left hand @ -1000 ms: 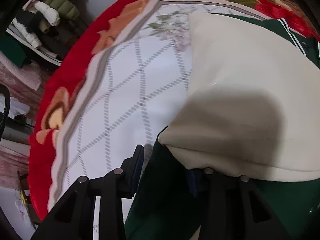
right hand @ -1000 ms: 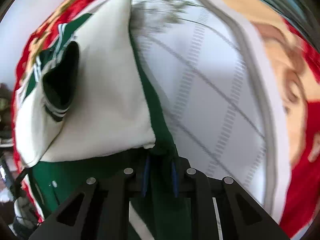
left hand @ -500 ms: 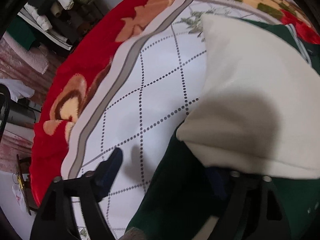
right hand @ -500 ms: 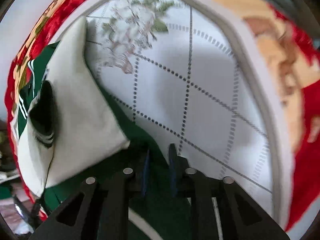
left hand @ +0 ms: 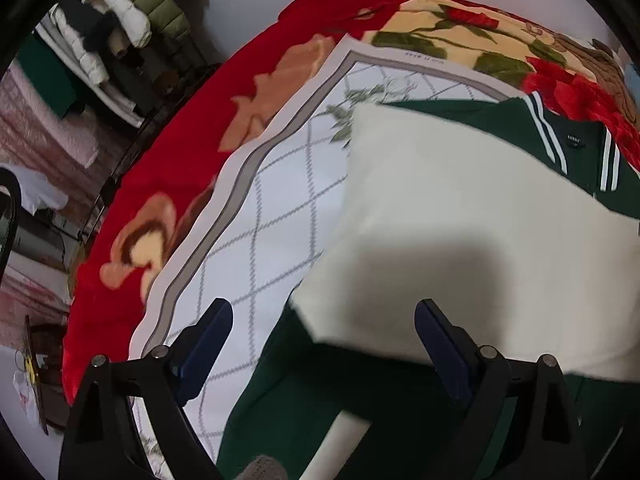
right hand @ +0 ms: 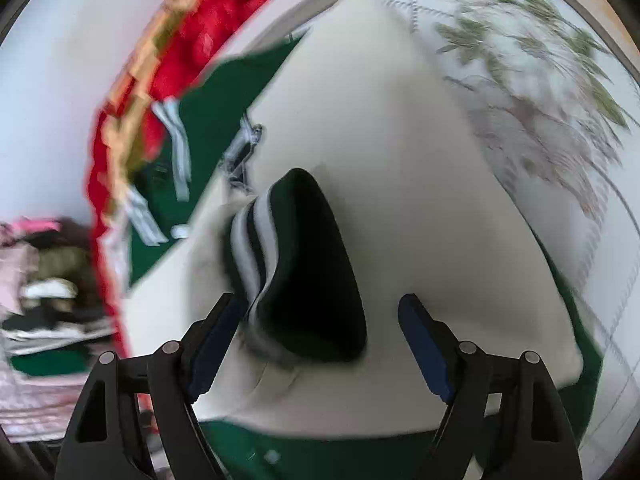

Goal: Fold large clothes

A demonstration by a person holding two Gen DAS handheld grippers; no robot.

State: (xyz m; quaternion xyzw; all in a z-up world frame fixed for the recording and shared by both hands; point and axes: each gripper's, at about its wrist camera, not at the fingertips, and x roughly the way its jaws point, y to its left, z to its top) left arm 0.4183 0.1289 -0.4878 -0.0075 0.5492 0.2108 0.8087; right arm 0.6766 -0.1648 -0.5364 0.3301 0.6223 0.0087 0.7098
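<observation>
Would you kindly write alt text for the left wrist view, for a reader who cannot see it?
The left hand-held gripper, jaws open and just widened with nothing gripped, hovers over a green jacket whose cream sleeve is folded across it. The jacket lies on a white lattice-patterned sheet over a red floral blanket; piled clothes show at the upper left.

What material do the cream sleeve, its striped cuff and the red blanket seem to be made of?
Cream sleeve: probably a smooth matte woven or faux-leather cloth; it lies flat and shows no pile.
Striped cuff: likely ribbed knit, judging by its banded green and white stripes and its rounded elastic shape.
Red blanket: apparently plush fleece, since its surface looks fuzzy and soft.
</observation>
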